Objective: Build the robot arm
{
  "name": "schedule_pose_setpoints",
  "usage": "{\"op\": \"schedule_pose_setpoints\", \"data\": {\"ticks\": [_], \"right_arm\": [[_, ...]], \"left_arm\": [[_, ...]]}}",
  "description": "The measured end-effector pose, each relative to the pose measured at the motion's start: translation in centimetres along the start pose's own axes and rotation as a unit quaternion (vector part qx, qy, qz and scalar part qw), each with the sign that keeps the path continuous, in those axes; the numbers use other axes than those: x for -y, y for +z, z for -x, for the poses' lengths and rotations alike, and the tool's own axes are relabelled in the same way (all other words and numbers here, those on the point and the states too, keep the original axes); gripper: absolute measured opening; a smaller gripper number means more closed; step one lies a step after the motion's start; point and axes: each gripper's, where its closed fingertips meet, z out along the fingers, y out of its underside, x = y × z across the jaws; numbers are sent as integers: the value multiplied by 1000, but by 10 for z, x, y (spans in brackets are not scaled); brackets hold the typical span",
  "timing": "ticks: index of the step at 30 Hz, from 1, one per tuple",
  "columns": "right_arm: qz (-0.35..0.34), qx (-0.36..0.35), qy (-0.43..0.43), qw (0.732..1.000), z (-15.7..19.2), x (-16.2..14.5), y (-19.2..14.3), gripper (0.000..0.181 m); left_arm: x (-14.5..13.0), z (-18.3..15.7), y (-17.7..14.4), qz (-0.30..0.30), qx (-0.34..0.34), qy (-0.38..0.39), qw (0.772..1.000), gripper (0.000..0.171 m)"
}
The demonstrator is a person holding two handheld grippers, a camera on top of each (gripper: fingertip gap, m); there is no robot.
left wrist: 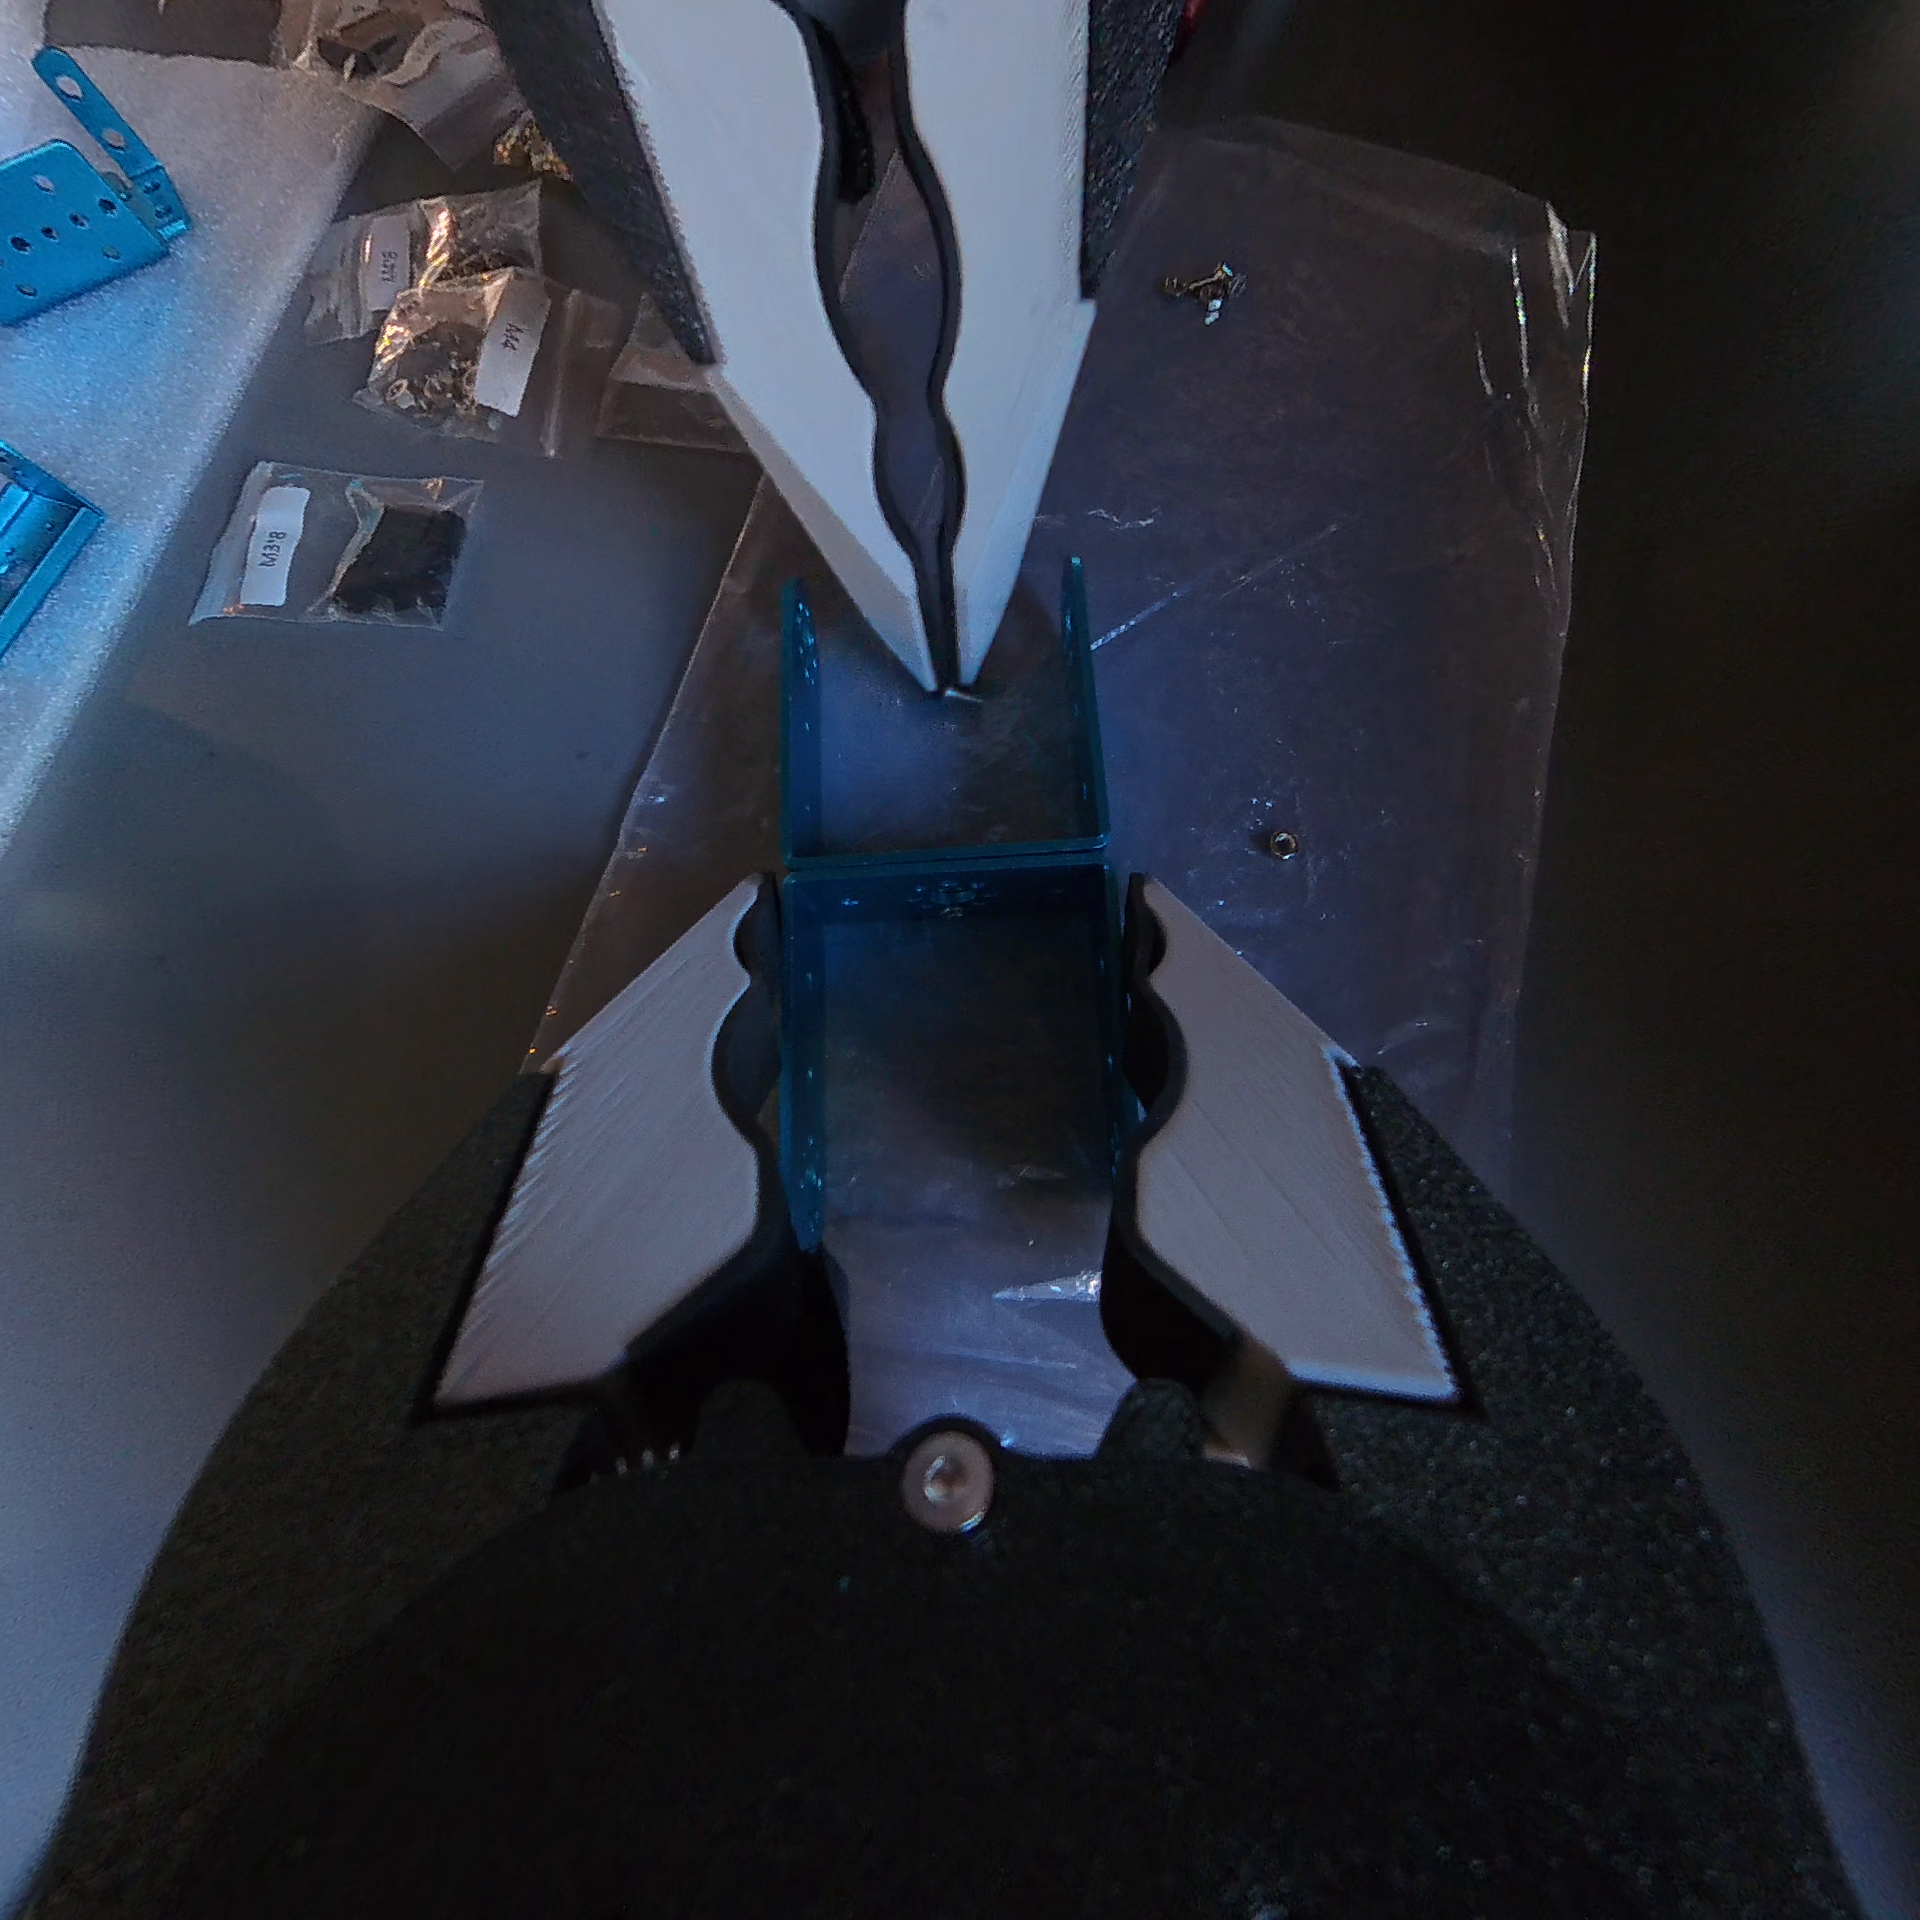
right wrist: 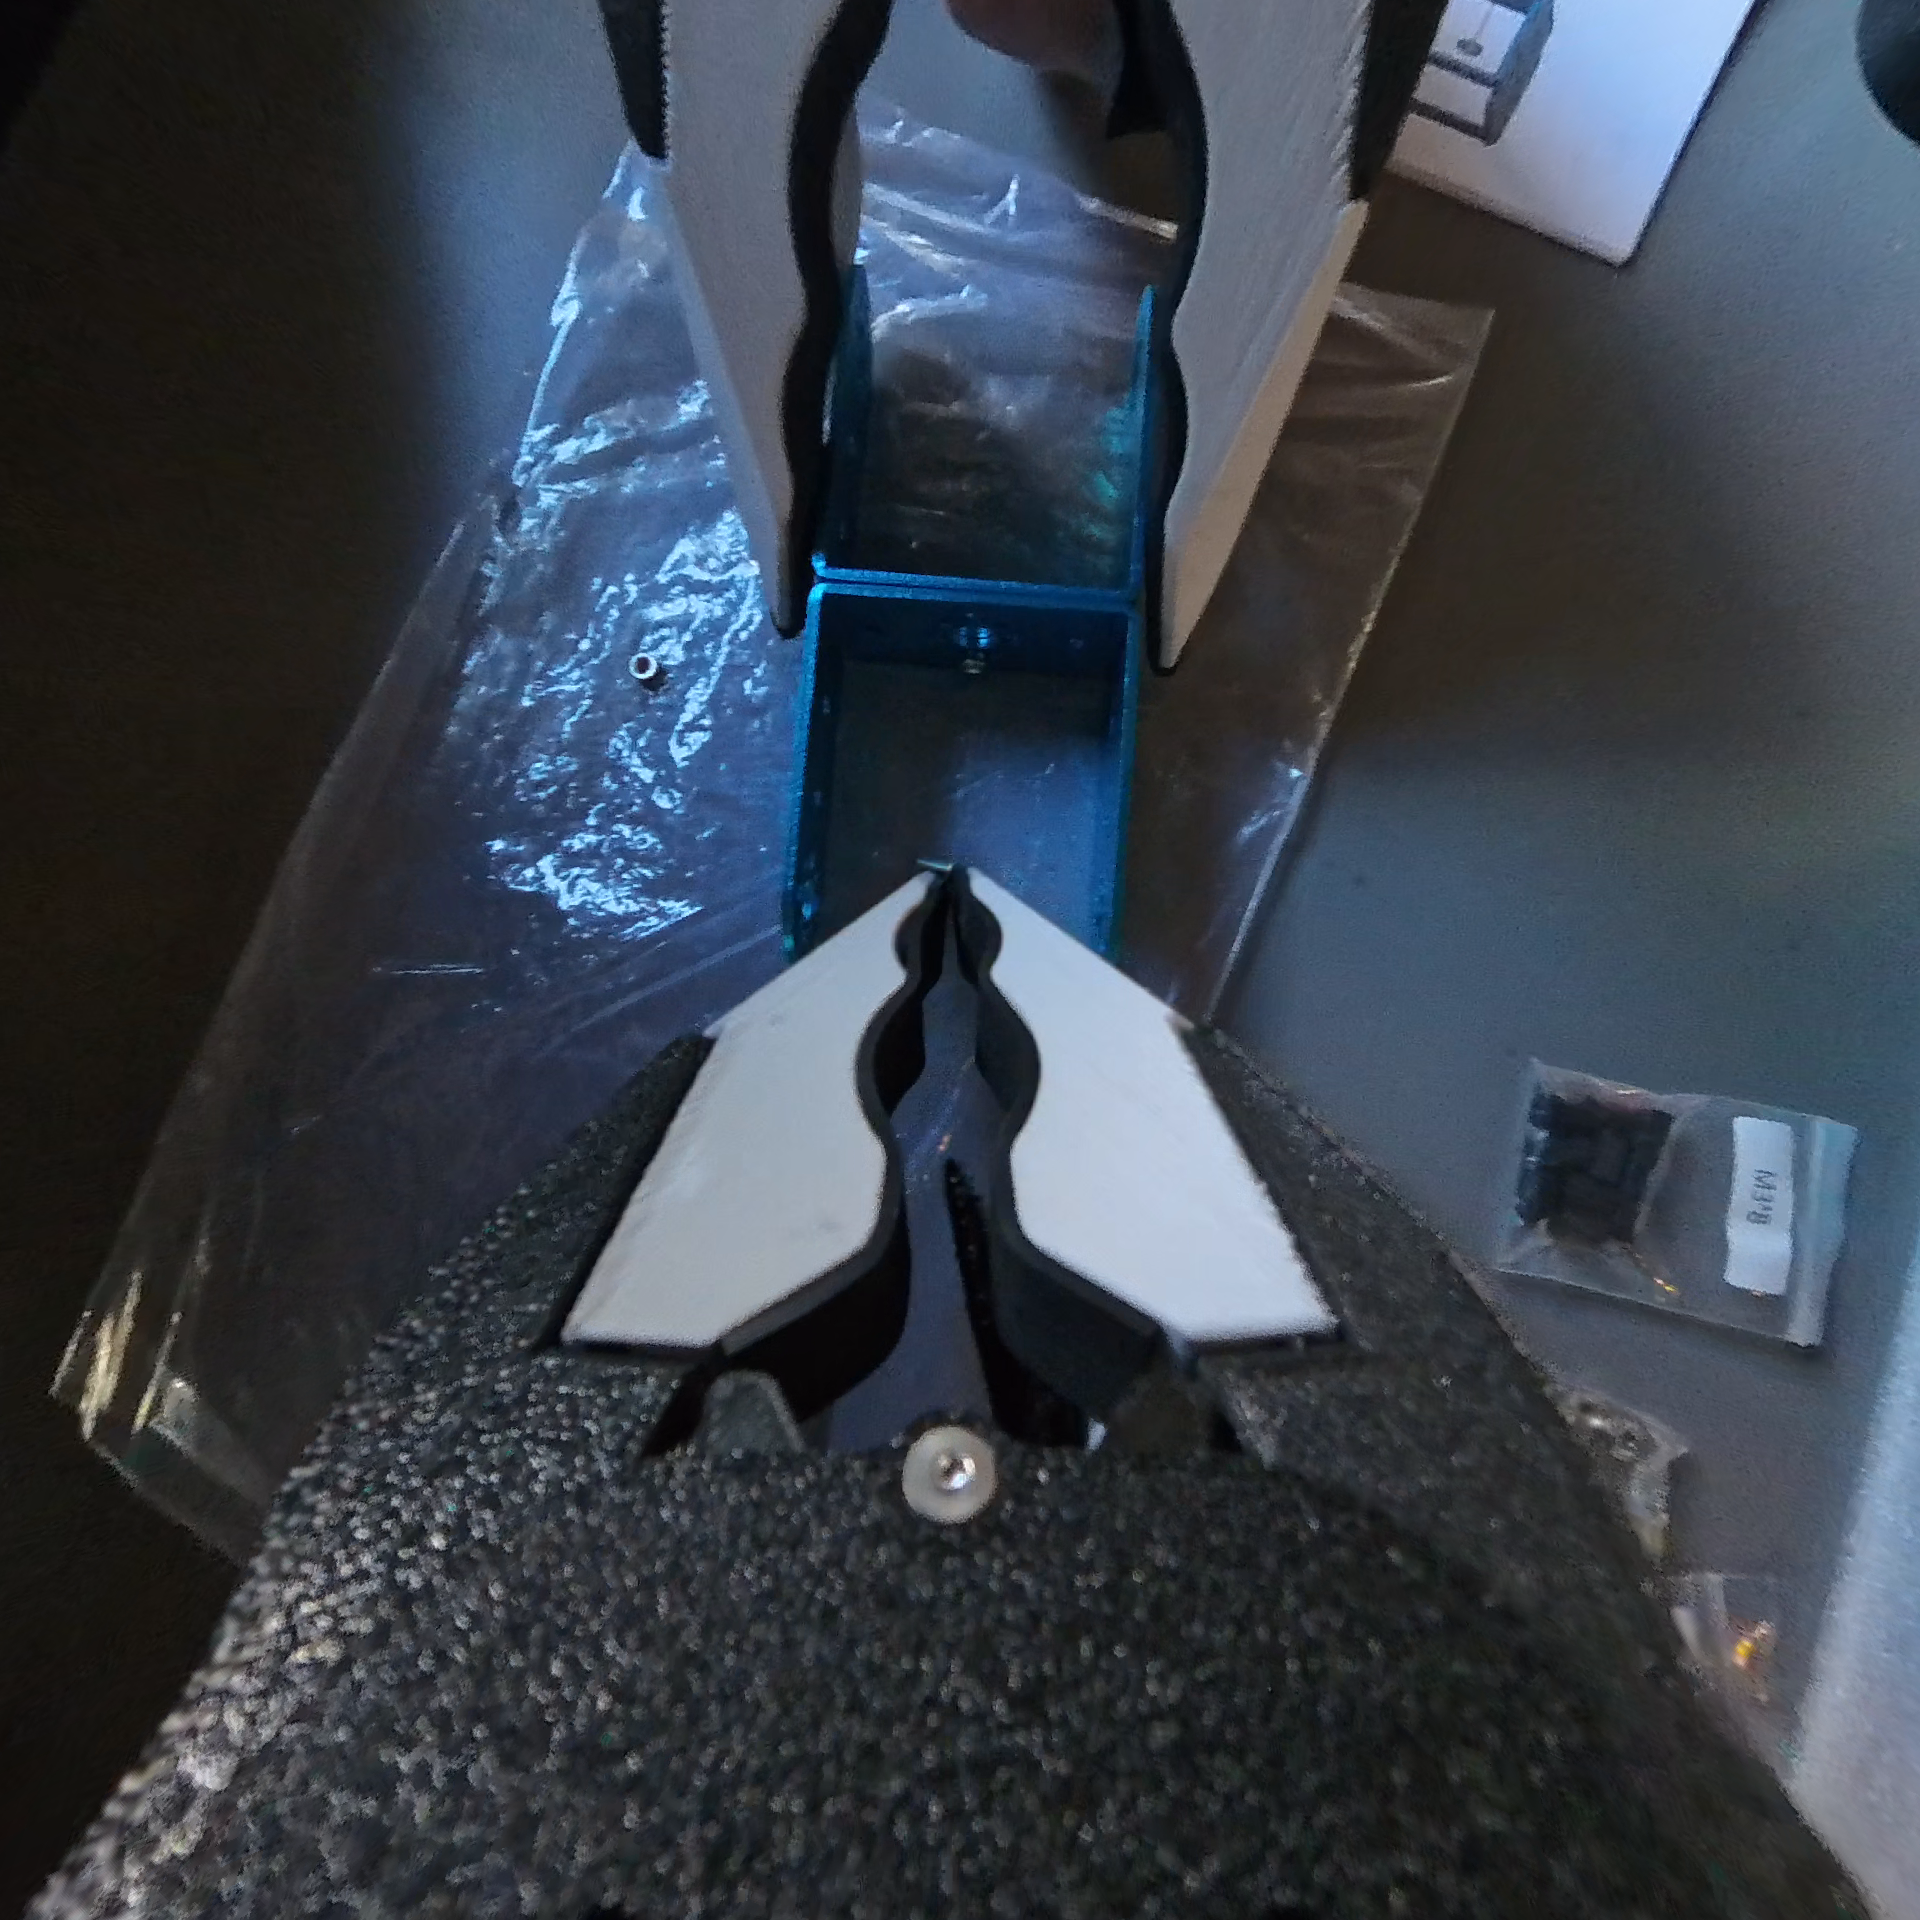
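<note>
Two blue metal U-brackets stand back to back on a clear plastic bag. My left gripper (left wrist: 951, 894) is shut on the side walls of the nearer bracket (left wrist: 945, 1039); in the right wrist view this gripper (right wrist: 977, 639) comes in from the top. My right gripper (right wrist: 943, 878) is shut, pinching a tiny metal fastener (right wrist: 938, 865) at its fingertips. It sits inside the open channel of the other bracket (right wrist: 810, 779), pointing at the joined back walls. In the left wrist view the right gripper (left wrist: 951, 681) reaches down from the top into that bracket (left wrist: 1081, 707).
The clear plastic bag (left wrist: 1299, 623) lies on a grey table. On the bag lie a loose small nut (left wrist: 1285, 844) and a few small screws (left wrist: 1205, 286). Small bags of hardware (left wrist: 332, 545) and blue perforated plates (left wrist: 83, 229) lie to the left. A white sheet (right wrist: 1579, 114) lies far right. There is about 4 centimeters between the tips of the two grippers.
</note>
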Motion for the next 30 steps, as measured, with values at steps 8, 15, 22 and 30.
{"op": "schedule_pose_setpoints", "data": {"ticks": [8,15,22,30], "right_arm": [[3,15,-18,1000,7,-1,-8,8],[1,58,-101,993,8,4,-11,14],[2,100,-152,983,8,9,-2,15],[16,118,-138,983,15,0,3,9]], "left_arm": [[-1,-1,-1,0,-1,2,1000,66],[-1,-1,-1,-1,-4,2,1000,66],[-1,-2,-1,-1,-6,2,1000,66],[-1,-3,-2,-1,-7,4,1000,66]]}}
